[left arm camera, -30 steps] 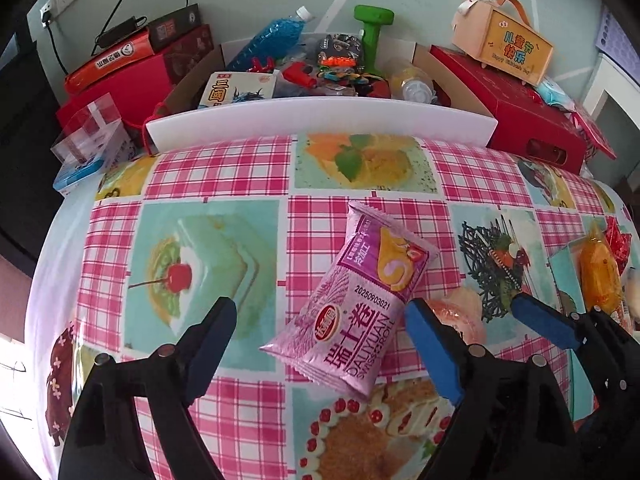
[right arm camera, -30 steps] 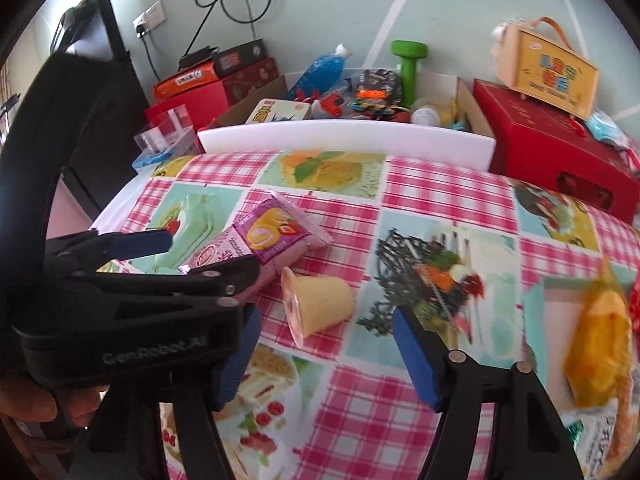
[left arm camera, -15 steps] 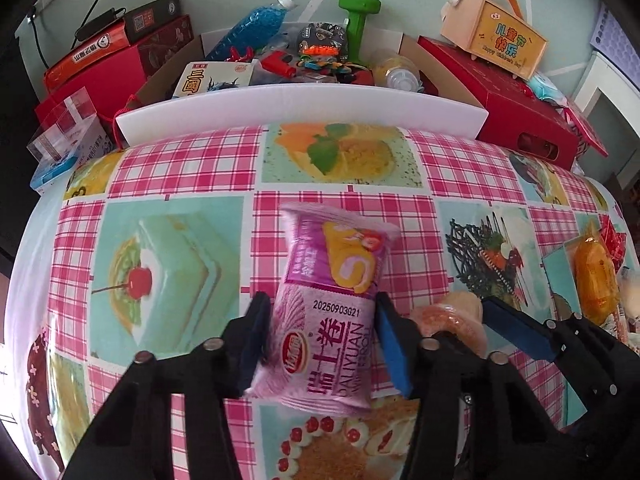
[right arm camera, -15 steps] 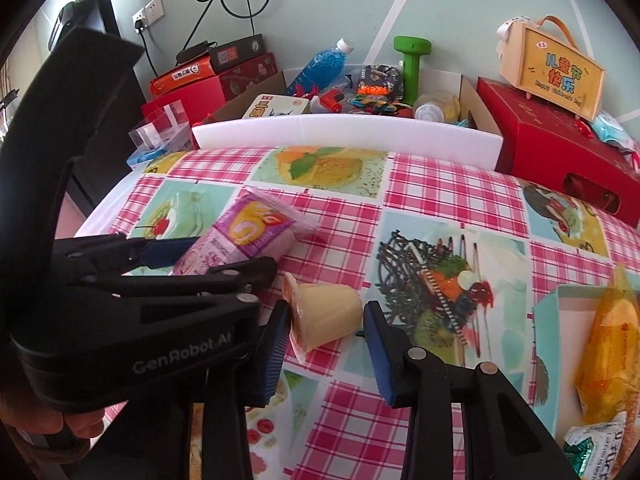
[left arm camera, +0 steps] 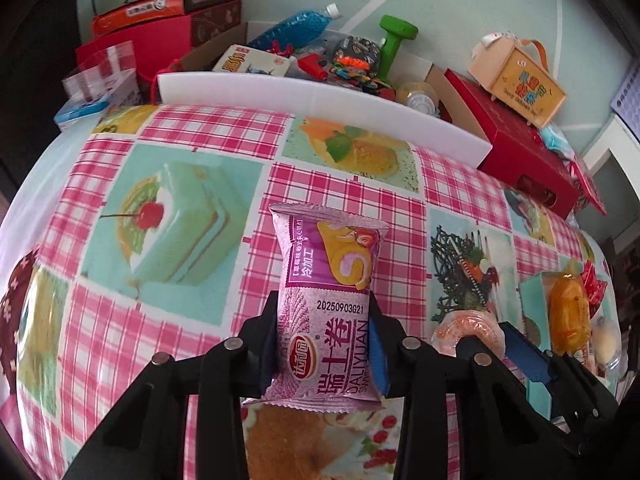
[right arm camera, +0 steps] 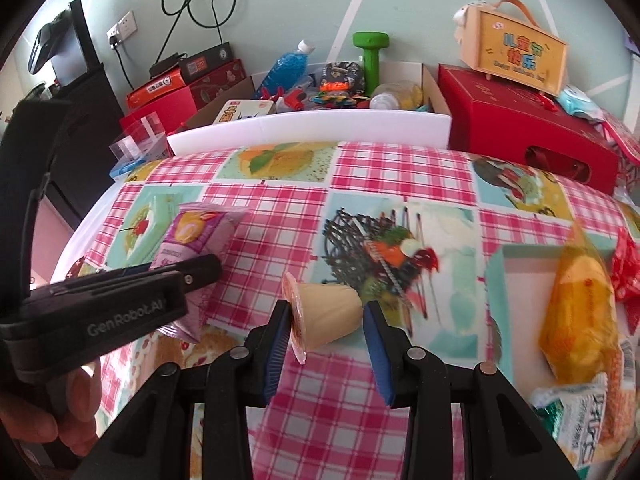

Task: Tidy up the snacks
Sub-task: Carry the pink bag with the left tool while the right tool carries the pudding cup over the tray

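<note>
Your left gripper has just been closing and now clamps the purple cake-roll packet, a crimped foil pouch printed with a swirl slice and a date stamp, lying on the checked tablecloth. Just right of that packet, your right gripper is clamped on the jelly cup, a tan tub tipped on its side, its pink foil lid facing left.

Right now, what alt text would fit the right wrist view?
The right gripper is shut on a jelly cup lying sideways on a pink checked tablecloth. At left, the left gripper holds a purple snack packet.
</note>
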The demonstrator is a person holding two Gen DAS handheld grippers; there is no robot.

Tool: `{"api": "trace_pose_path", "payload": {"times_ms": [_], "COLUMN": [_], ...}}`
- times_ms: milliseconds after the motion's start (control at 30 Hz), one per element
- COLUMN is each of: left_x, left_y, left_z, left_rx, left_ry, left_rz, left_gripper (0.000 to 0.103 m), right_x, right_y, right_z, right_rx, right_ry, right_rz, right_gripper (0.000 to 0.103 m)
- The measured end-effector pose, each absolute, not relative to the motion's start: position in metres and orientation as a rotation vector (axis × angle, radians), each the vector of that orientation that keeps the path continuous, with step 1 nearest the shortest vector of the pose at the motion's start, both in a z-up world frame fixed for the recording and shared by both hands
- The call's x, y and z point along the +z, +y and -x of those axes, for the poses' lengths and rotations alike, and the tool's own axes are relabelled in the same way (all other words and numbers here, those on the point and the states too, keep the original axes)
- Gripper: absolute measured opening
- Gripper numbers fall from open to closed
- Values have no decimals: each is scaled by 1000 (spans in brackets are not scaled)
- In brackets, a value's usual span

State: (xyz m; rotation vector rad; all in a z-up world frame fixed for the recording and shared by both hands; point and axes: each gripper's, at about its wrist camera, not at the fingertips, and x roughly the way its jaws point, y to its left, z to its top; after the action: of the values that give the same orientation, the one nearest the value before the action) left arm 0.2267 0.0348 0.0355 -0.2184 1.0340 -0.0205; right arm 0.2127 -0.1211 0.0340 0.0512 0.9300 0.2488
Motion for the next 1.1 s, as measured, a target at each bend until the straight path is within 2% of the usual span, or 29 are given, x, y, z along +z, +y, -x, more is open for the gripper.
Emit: {"api": "trace_pose_path", "payload": {"times_ms": [700,1100], "left_x": [76,88], "left_y": [-15,-68], "left_z": [-147,-127], "left_rx": [14,-76], "left_ry": [940,914], "left_rz": [217,140], "left_gripper": [39,39], "right_x": [92,98], "right_y": [-162,-216], "right_z": [-141,-102], "right_rx": [144,26], "right_ry": [838,825], "right_rz": [-74,-127], "right_gripper": [40,40]}}
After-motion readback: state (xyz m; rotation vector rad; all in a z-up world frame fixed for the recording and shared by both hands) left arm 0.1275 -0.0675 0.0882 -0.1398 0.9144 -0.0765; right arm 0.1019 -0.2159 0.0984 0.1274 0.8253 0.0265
